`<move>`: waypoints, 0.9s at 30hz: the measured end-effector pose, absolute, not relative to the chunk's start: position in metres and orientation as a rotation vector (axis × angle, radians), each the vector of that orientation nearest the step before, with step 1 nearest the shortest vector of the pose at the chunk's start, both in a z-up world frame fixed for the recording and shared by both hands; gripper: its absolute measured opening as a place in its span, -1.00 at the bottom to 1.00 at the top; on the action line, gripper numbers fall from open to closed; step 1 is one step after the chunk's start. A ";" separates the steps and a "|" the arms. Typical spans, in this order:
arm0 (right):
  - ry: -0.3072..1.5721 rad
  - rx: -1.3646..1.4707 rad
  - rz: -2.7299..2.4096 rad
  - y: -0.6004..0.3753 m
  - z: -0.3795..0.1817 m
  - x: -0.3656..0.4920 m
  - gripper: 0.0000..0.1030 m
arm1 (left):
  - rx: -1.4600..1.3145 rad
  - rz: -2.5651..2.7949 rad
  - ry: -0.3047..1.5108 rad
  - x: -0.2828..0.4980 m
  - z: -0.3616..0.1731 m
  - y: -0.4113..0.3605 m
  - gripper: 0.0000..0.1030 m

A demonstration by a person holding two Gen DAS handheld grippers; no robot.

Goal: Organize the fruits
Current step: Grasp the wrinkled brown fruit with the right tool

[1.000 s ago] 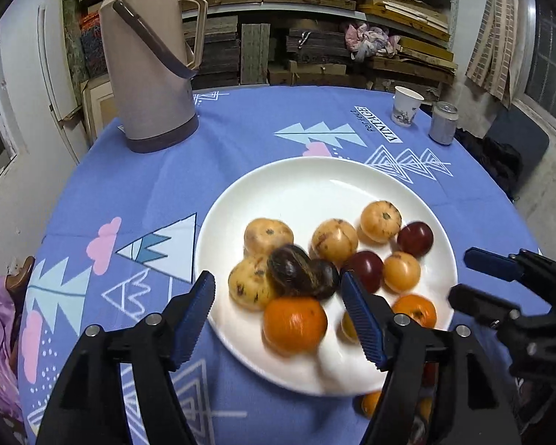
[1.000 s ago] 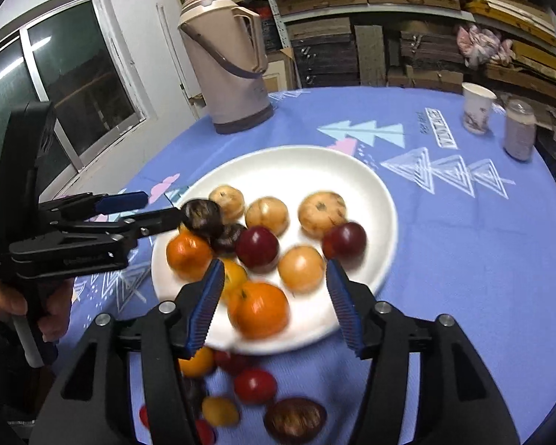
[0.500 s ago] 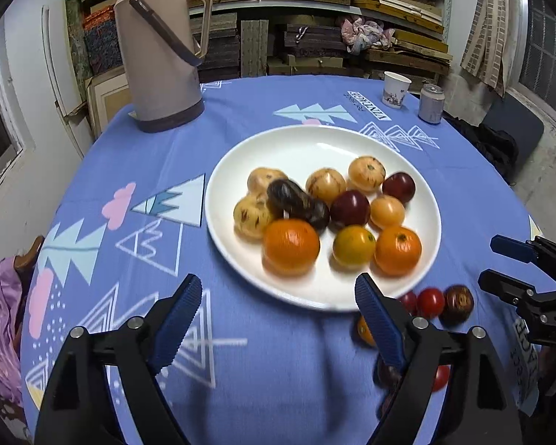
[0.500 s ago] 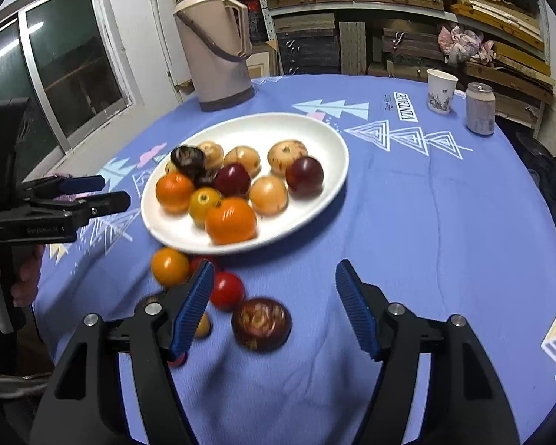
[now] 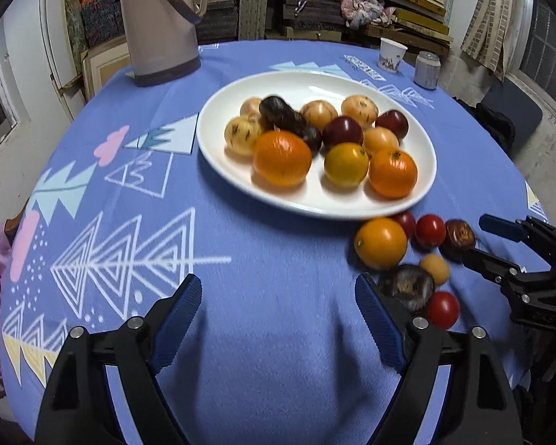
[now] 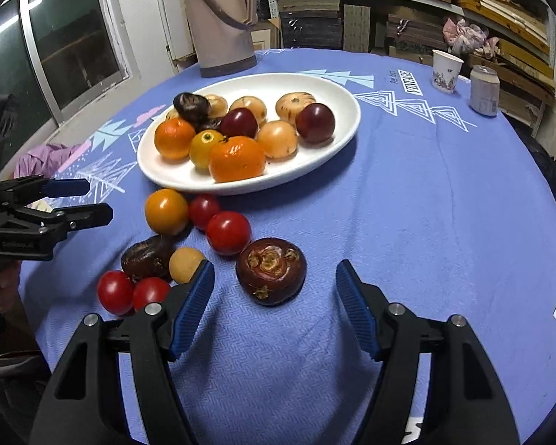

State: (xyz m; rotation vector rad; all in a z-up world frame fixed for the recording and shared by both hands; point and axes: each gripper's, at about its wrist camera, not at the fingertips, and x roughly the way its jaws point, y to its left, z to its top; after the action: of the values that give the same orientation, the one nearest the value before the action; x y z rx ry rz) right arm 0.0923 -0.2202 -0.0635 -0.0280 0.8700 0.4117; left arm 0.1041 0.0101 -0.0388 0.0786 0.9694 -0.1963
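A white plate [image 5: 307, 85] holds oranges, dark plums and tan fruits. Beside its near rim several loose fruits lie on the blue cloth: an orange [image 5: 380, 243], red tomatoes [image 5: 430, 230] and dark brown ones. My left gripper [image 5: 278, 285] hangs open over bare cloth, left of that cluster, with nothing between its fingers. My right gripper [image 6: 275, 270] is open around a dark brown fruit [image 6: 271, 259], with a gap on each side and neither pad touching it. From the right wrist, the plate [image 6: 315, 163] lies beyond and the left gripper [image 6: 98, 200] is at the left edge.
A tall beige thermos [image 5: 159, 26] stands at the table's far left. A paper cup [image 5: 391, 55] and a small can [image 5: 427, 70] stand at the far right. Shelves of stacked boards fill the back wall. A window [image 6: 55, 37] is on the left.
Both grippers have drawn back from over the plate toward the near table edge and sunk lower. Their jaws stand wider. The loose fruits beside the plate have come into full view.
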 end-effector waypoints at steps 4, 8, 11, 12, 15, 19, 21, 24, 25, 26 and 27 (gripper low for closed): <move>0.882 -0.066 0.397 -0.212 -0.070 0.097 0.25 | 0.073 -0.201 0.979 0.104 -0.041 0.011 0.66; 0.910 -0.104 0.380 -0.206 -0.076 0.102 -0.16 | 0.056 -0.213 0.987 0.106 -0.042 0.009 0.66; 0.903 -0.096 0.391 -0.206 -0.075 0.100 -0.17 | 0.029 -0.232 1.003 0.109 -0.041 0.004 0.66; 0.900 -0.078 0.400 -0.208 -0.075 0.100 -0.18 | 0.023 -0.241 1.004 0.110 -0.041 0.001 0.66; 0.900 -0.019 0.419 -0.217 -0.077 0.100 -0.17 | 0.036 -0.250 1.007 0.112 -0.040 -0.008 0.66; 0.901 0.044 0.442 -0.225 -0.077 0.102 -0.17 | 0.054 -0.277 1.009 0.115 -0.041 -0.021 0.66; 0.901 0.051 0.443 -0.225 -0.077 0.101 -0.17 | 0.047 -0.281 1.012 0.116 -0.042 -0.024 0.66; 0.901 0.070 0.451 -0.227 -0.077 0.100 -0.17 | 0.025 -0.287 1.021 0.119 -0.042 -0.026 0.66; 0.901 0.074 0.452 -0.228 -0.077 0.100 -0.17 | 0.018 -0.290 1.025 0.120 -0.042 -0.027 0.66; 0.901 0.074 0.452 -0.227 -0.077 0.100 -0.17 | 0.012 -0.293 1.028 0.122 -0.043 -0.028 0.66; 0.901 0.072 0.452 -0.227 -0.077 0.100 -0.17 | 0.011 -0.296 1.030 0.123 -0.043 -0.030 0.66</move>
State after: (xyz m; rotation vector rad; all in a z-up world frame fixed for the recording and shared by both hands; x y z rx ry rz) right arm 0.1000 -0.2272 -0.0769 0.0724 0.9014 0.4516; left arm 0.1232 -0.0296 -0.0430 0.0105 1.0297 -0.2959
